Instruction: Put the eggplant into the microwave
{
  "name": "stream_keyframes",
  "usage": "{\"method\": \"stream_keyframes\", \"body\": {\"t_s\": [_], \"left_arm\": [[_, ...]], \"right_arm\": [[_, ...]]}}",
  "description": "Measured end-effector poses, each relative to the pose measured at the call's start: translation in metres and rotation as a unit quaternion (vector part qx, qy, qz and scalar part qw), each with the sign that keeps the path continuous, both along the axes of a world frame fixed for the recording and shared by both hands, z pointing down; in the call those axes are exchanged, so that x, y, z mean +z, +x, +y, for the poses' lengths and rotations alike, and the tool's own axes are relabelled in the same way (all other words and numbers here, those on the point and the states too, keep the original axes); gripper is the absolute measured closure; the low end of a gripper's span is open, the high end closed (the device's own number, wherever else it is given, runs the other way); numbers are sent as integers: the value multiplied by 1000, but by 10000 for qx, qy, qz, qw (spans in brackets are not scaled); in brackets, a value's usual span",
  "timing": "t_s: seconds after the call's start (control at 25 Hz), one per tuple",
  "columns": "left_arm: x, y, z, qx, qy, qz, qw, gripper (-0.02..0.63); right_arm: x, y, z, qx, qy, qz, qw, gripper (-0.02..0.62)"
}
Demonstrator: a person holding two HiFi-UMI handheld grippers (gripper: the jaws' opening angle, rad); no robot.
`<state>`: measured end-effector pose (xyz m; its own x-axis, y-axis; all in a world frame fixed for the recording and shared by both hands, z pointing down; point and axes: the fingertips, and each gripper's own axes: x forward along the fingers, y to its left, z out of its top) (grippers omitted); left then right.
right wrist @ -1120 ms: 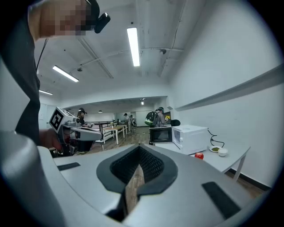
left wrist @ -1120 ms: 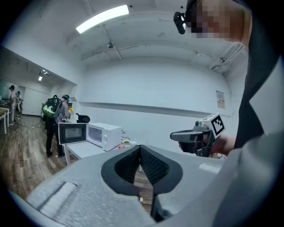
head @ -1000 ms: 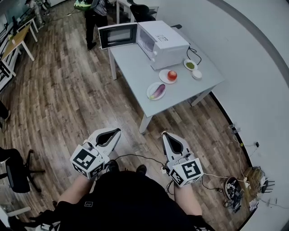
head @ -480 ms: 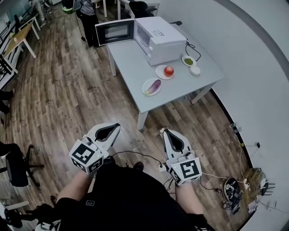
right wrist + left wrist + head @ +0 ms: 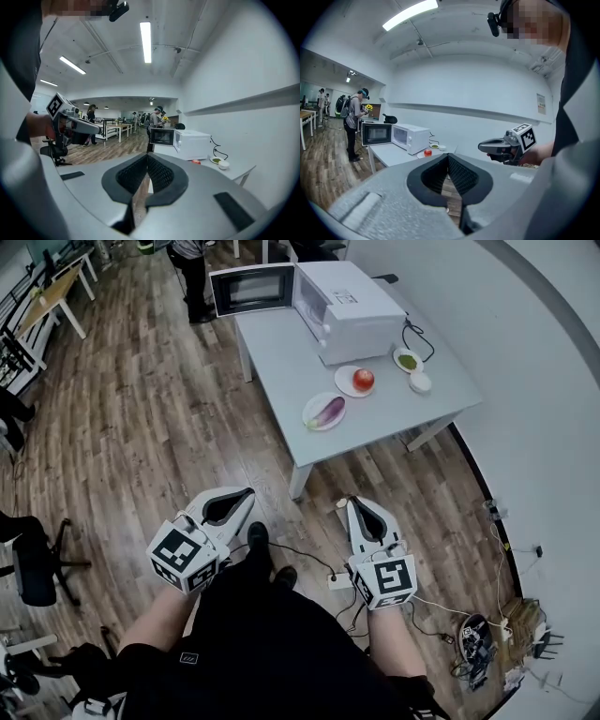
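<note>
A purple eggplant (image 5: 327, 412) lies on a white plate on the grey table (image 5: 281, 362), far ahead of me. Behind it stands the white microwave (image 5: 352, 301) with its door (image 5: 251, 289) swung open to the left. My left gripper (image 5: 246, 493) and right gripper (image 5: 354, 502) hang low over the wooden floor, well short of the table, both shut with nothing in them. In the left gripper view the microwave (image 5: 410, 138) shows beyond the shut jaws. The right gripper view also shows the microwave (image 5: 193, 143) and its open door (image 5: 161, 136); the eggplant is hidden there.
A red fruit (image 5: 364, 380) on a plate, a green-filled dish (image 5: 407, 361) and a small white bowl (image 5: 421, 382) sit right of the eggplant. A person (image 5: 192, 268) stands by the microwave door. A power strip (image 5: 339, 579) with cables lies at my feet, an office chair (image 5: 33, 568) at left.
The table and microwave have shifted slightly in the head view as I step. Both grippers stay shut and low, held about as before.
</note>
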<state>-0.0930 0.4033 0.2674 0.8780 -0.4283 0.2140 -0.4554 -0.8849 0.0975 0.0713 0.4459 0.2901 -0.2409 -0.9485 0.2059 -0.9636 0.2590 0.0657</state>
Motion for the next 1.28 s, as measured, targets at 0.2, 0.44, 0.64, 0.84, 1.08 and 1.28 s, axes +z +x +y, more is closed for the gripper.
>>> {"method": "stream_keyframes", "body": {"t_s": [0.2, 0.44, 0.64, 0.84, 1.08, 1.28], "left_arm": [[9, 5, -35, 59, -55, 9, 10000, 598], [19, 8, -92, 163, 35, -62, 9998, 598], [19, 6, -132, 354, 37, 41, 9994, 598], [26, 8, -163, 508, 9, 79, 9987, 598], [37, 27, -190, 541, -45, 29, 9985, 598], [43, 48, -203, 490, -66, -79, 9987, 598]], "right_arm": [[16, 4, -40, 32, -101, 316, 9994, 581], [26, 4, -96, 87, -192, 634, 9978, 581], [25, 4, -137, 279, -202, 668, 9972, 581], [32, 3, -165, 346, -320, 850, 9953, 581], [48, 17, -189, 182, -594, 1125, 9917, 581], [61, 39, -204, -60, -737, 1304, 9887, 581]]}}
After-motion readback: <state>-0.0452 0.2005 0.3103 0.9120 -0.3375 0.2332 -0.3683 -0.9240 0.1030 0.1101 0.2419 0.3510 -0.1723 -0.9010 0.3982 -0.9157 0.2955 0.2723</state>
